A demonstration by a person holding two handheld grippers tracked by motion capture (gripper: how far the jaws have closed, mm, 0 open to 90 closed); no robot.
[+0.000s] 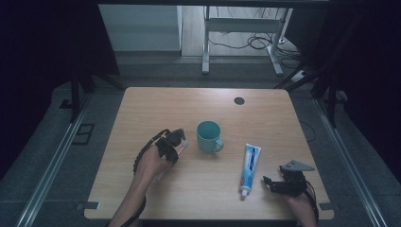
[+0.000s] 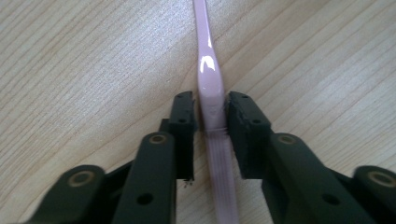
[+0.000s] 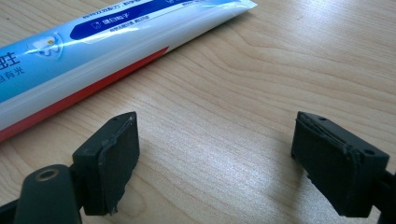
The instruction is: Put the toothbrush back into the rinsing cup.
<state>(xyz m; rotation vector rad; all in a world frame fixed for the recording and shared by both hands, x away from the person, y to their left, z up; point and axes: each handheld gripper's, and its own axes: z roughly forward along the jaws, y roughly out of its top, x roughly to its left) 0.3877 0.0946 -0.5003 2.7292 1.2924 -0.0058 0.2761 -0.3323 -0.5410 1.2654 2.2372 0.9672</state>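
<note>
The left tool [image 2: 210,114] has its jaws pinching the pink toothbrush [image 2: 208,79] flat on the tabletop [image 1: 156,101], left of the teal mug [image 1: 208,136] mid-frame, presumably to lift it, while the right tool [image 3: 217,161], lower right, gapes empty beside the toothpaste tube [image 3: 93,51].

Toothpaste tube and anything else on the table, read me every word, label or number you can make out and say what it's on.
"自有光": partly cut-off characters on the white and blue toothpaste tube with a red stripe, a doubtful reading.
Dark blue band on that tube: small white print, too blurred to read.
Teal ceramic mug: no text visible.
Pale pink plastic toothbrush: no text visible.
</note>
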